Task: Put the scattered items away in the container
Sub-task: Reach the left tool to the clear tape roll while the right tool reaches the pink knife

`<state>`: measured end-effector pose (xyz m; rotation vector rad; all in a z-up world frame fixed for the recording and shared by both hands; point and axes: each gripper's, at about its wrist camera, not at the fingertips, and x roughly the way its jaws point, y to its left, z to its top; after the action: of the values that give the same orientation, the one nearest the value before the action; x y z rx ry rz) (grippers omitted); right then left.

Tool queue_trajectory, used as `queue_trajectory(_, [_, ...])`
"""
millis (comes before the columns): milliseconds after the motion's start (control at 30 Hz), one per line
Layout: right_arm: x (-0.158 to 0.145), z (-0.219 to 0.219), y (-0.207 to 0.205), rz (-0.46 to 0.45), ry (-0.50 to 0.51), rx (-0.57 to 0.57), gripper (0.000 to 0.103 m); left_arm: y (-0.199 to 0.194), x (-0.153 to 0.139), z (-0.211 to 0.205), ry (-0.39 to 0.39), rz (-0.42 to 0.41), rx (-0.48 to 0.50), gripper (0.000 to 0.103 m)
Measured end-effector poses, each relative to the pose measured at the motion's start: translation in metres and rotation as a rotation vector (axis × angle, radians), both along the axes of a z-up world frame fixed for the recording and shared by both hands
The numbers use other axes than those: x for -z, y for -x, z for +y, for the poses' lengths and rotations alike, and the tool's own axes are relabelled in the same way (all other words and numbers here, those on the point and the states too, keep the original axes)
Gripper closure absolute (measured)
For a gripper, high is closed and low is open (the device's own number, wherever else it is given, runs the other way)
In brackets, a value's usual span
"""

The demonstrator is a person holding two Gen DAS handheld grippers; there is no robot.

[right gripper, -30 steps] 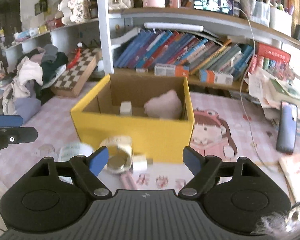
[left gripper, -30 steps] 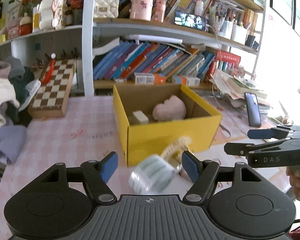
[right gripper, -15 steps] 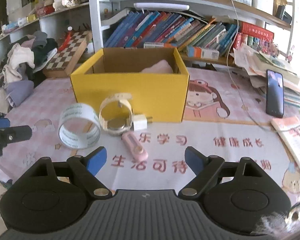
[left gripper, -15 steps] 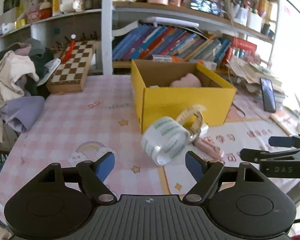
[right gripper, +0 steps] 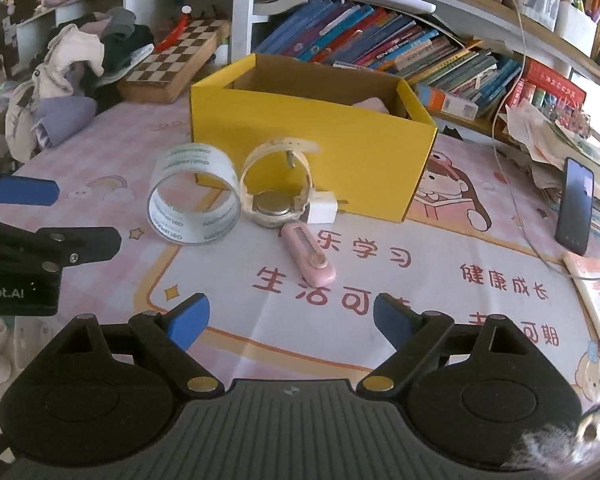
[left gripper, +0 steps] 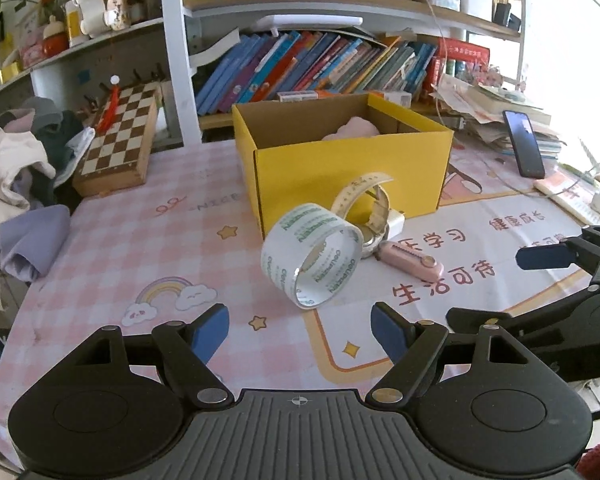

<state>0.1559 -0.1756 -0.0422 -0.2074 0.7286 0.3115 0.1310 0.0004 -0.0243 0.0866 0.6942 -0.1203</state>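
My left claw, jaws just spread and empty, has the tape roll lying dead ahead on the counter, bore facing me. My right claw, also widening and empty, is nearer the pink case.

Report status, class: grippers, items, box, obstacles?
Left gripper and right gripper open, empty. Tape roll, watch, charger, pink case outside yellow box. Path unobstructed.
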Motion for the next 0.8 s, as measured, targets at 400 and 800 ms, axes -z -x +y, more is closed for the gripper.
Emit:
queue_trajectory(400, [0.002,-0.003,-0.021,0.024,-0.003,-0.018,0.017,-0.018,0.004,0.001,-0.003,0.007,-0.028,0.023])
queue_trajectory(800, [0.008,-0.01,-0.05,0.063,-0.002,-0.027,0.022,-0.043,0.01,-0.001,-0.004,0.026,-0.048,0.023])
